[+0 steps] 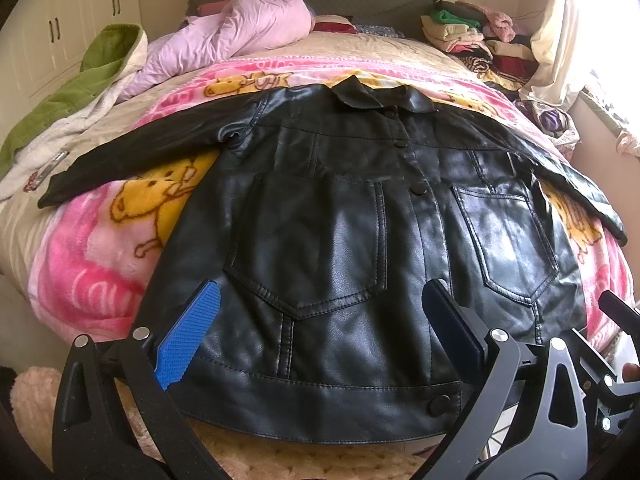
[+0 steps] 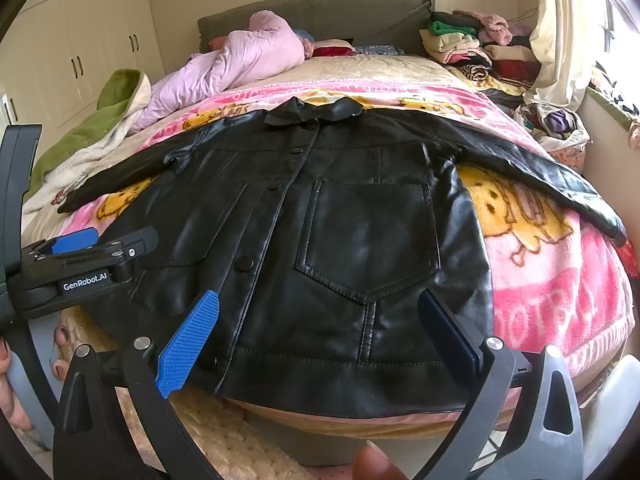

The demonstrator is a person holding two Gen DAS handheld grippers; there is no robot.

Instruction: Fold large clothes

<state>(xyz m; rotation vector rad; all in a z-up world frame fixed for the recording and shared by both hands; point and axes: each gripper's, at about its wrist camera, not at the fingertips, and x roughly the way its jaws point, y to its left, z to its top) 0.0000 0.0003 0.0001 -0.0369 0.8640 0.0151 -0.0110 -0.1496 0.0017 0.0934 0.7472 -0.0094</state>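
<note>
A black leather jacket (image 1: 340,240) (image 2: 352,240) lies flat and face up on the bed, buttoned, collar at the far side, both sleeves spread outward. My left gripper (image 1: 320,300) hovers open over the hem on the jacket's left half, its blue pads wide apart with nothing between them. My right gripper (image 2: 320,312) is open too, above the hem on the right half below a chest pocket. The left gripper (image 2: 80,256) also shows at the left edge of the right wrist view, with the fingers of a hand (image 2: 60,336) below it.
A pink cartoon blanket (image 1: 100,272) covers the bed under the jacket. A lilac quilt (image 1: 240,28) and a green-and-white blanket (image 1: 92,80) lie at the far left. Stacks of folded clothes (image 1: 472,36) sit at the far right by a curtain (image 1: 560,32). White wardrobes (image 2: 88,40) stand left.
</note>
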